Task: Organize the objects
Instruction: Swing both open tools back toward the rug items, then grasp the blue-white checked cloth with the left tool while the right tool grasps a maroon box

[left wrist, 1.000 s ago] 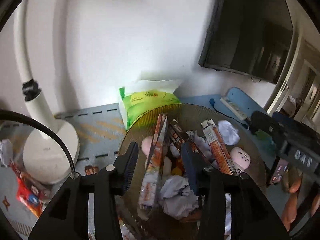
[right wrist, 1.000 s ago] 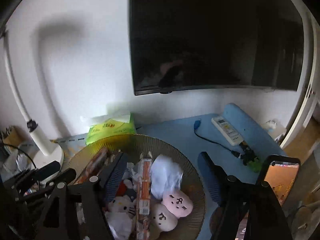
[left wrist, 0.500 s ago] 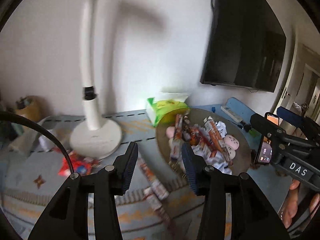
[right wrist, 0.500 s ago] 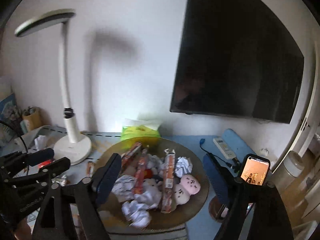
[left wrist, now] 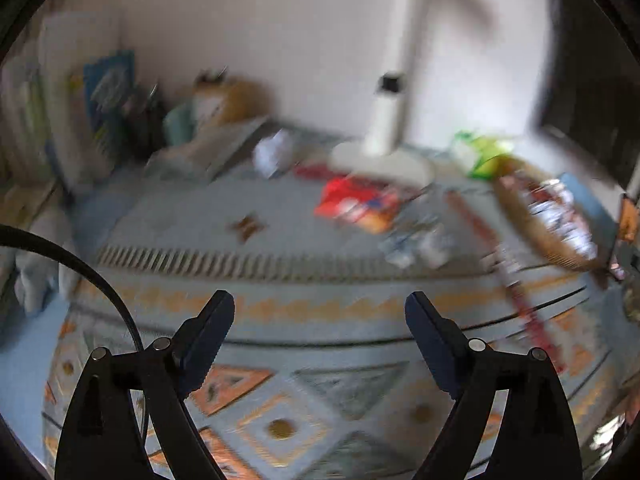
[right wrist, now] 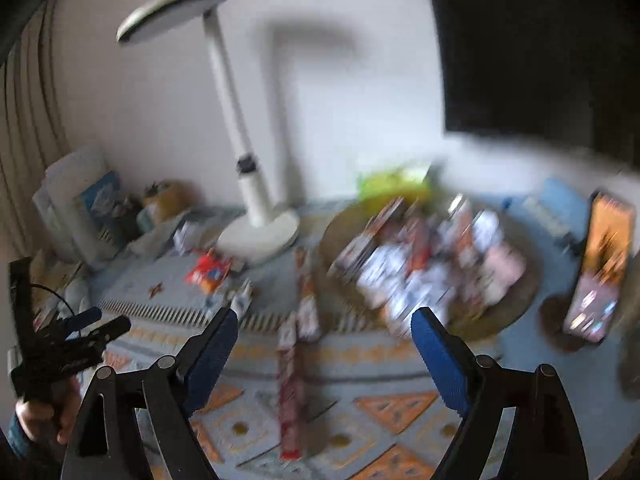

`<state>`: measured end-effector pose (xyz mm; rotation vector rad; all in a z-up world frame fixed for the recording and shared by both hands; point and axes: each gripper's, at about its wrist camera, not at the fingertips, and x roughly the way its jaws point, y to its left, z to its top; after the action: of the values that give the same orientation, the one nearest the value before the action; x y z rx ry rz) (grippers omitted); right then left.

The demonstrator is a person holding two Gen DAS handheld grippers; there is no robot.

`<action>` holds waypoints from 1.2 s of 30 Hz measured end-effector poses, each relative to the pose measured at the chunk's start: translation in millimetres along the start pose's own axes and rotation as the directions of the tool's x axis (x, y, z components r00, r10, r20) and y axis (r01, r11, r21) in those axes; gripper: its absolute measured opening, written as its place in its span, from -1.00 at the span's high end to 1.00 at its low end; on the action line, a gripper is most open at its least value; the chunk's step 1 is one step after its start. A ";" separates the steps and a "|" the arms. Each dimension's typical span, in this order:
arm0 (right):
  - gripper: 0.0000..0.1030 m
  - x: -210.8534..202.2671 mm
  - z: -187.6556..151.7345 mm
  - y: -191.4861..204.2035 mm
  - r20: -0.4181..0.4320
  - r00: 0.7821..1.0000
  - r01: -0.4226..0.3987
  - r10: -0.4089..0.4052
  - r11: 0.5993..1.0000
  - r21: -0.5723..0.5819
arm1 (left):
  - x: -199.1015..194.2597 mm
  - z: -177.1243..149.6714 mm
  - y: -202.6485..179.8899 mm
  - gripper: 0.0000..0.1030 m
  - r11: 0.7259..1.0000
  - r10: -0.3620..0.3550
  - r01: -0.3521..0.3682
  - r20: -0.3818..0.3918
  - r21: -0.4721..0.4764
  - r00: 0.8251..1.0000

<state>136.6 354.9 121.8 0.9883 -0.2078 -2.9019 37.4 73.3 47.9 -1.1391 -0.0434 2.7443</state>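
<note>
A round woven tray (right wrist: 334,236) heaped with snack sticks, crumpled paper and pink plush toys sits at the right of a patterned mat (right wrist: 400,404). Long snack packets (right wrist: 291,384) lie in a line on the mat, just ahead of my right gripper (right wrist: 325,314). Its jaws are opening with nothing between them. My left gripper (left wrist: 319,298) hovers over bare mat (left wrist: 280,312), jaws opening and empty. Beyond it lie a red snack packet (left wrist: 352,204), small white wrappers (left wrist: 416,240) and a paper ball (left wrist: 274,152). Both views are blurred.
A white desk lamp (right wrist: 260,236) stands behind the mat, with a green tissue pack (right wrist: 392,184) to its right. A phone on a stand (right wrist: 600,276) is at the far right under a dark screen (right wrist: 540,48). Books and a cup (left wrist: 80,100) crowd the back left corner.
Both grippers have pulled back from the tray and swung left over the mat. The left jaws, narrow before, now stand wide. The right jaws have widened a little.
</note>
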 end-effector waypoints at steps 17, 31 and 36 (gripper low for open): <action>-0.70 85.9 -57.2 21.5 -0.169 0.982 -0.094 0.088 0.995 -0.029 | 43.5 2.9 -19.0 -0.68 0.994 -0.107 0.111 -0.146 0.024 0.984; -0.70 95.1 -56.2 15.0 -0.197 0.977 -0.085 0.084 0.996 0.003 | 121.7 62.2 -114.7 -0.67 0.985 -0.124 0.143 -0.178 0.093 0.976; -0.70 93.6 -56.6 19.7 -0.195 0.976 -0.099 0.094 0.995 -0.017 | 128.7 64.1 -115.8 -0.42 0.991 -0.083 0.101 -0.182 0.088 0.980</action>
<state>97.6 319.3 24.1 1.2114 -0.1994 -2.6927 -80.3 211.4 13.6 -1.3155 0.0578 2.5242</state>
